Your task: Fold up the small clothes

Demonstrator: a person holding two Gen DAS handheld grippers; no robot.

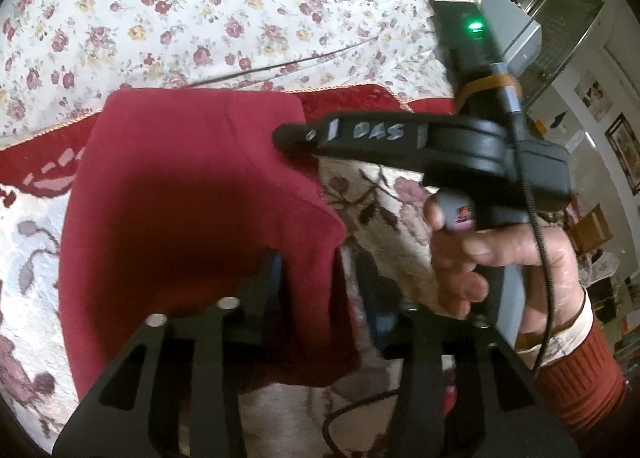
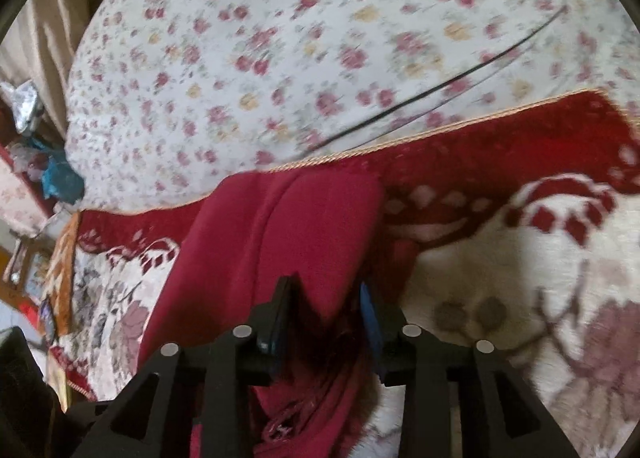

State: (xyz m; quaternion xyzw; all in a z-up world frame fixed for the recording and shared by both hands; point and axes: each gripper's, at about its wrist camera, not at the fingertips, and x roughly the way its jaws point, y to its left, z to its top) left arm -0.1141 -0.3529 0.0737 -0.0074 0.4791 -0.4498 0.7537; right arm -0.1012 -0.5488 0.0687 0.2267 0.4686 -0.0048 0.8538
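Observation:
A small dark red garment (image 1: 188,194) lies on a red and cream patterned blanket (image 1: 32,218). My left gripper (image 1: 320,270) has its jaws a little apart around the garment's near right edge, with red cloth between them. My right gripper (image 1: 292,136) reaches in from the right, its tip on the garment's far right corner. In the right wrist view the right gripper (image 2: 328,298) has red cloth of the garment (image 2: 296,226) between its jaws, which stand partly apart.
A white floral sheet (image 1: 200,18) lies beyond the blanket, with a thin black cable (image 1: 280,66) across it. A hand (image 1: 500,258) holds the right gripper's handle. Shelves and wall pictures (image 1: 616,146) are at the right. Clutter (image 2: 36,162) sits at the left.

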